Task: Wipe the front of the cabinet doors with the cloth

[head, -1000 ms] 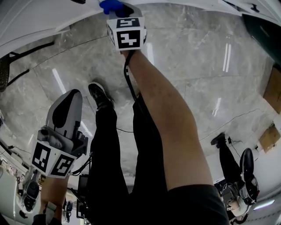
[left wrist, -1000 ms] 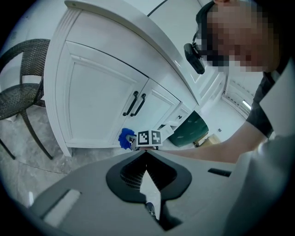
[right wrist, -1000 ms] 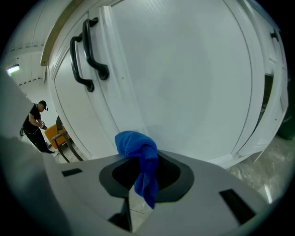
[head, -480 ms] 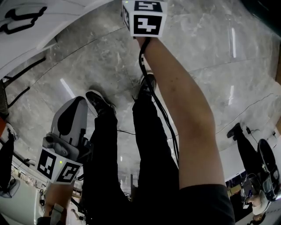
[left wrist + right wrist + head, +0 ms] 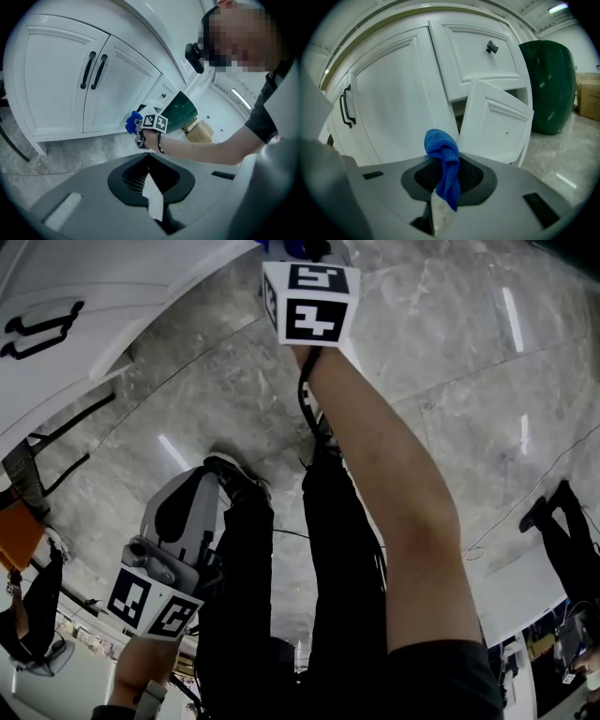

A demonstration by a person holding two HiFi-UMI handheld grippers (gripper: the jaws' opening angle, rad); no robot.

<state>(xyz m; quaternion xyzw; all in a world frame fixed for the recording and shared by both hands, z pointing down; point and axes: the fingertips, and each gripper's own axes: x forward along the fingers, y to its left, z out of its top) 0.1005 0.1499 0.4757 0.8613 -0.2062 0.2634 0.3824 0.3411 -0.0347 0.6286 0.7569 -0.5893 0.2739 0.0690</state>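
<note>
While the cloth (image 5: 443, 159) is clamped between the closed jaws of the right gripper (image 5: 440, 201), its bunched blue end is held just before the white cabinet doors (image 5: 393, 108), beside one door (image 5: 497, 124) that stands ajar; contact cannot be told. The left gripper (image 5: 152, 201) is held well apart from them, its jaws brought together on nothing.

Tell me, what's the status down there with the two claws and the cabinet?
Right claw shut on blue cloth, up at the white cabinet doors. Left claw shut, empty, held well back. One lower door ajar beside the cloth.
</note>
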